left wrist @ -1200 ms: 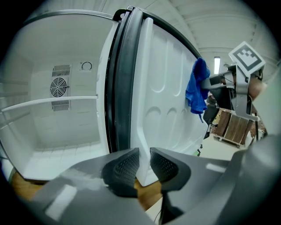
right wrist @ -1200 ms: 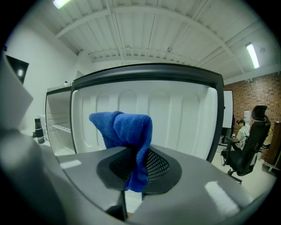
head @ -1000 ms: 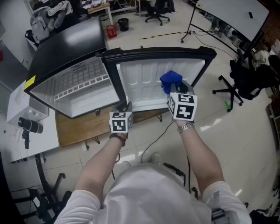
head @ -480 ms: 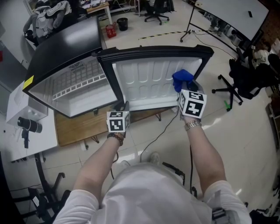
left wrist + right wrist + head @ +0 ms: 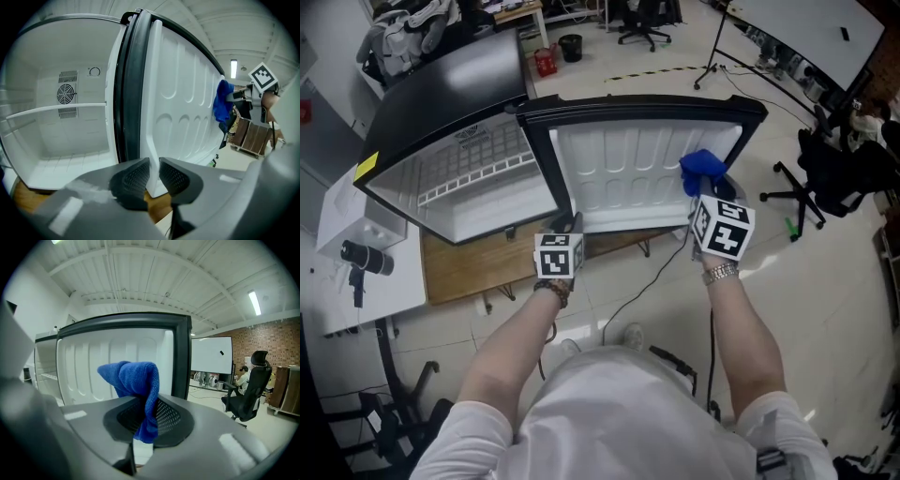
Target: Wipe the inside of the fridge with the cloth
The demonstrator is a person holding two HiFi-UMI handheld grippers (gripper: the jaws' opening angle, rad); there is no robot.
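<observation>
- The fridge (image 5: 441, 89) is seen with its black outer shell and white cavity at the left of the head view; its door (image 5: 619, 173) is swung wide open, with the white ribbed inner liner turned toward the person.
- The left gripper (image 5: 567, 225) is set on the near edge of the door, close to the hinge side.
- In the left gripper view, the door's thin white edge is shown between the two pads of the left gripper (image 5: 153, 176); the jaws have just been closing, and the pads are pressed on that edge from both sides.
- A blue cloth (image 5: 703, 169) is held by the right gripper (image 5: 705, 195) at the far right part of the door liner, near the black frame.
- In the right gripper view, the right gripper (image 5: 147, 416) is seen nearly closed, with a fold of the cloth (image 5: 136, 380) pinched between its pads and the rest bunched above them.
- From the left gripper view, the cloth (image 5: 222, 101) is seen lying against the liner.
- Inside the cavity, a shelf (image 5: 56, 108) and a round fan vent (image 5: 65, 93) on the back wall are visible.
- The fridge is supported on a wooden board (image 5: 478, 267).
- An office chair (image 5: 251, 385) is seen well apart, to the right.
</observation>
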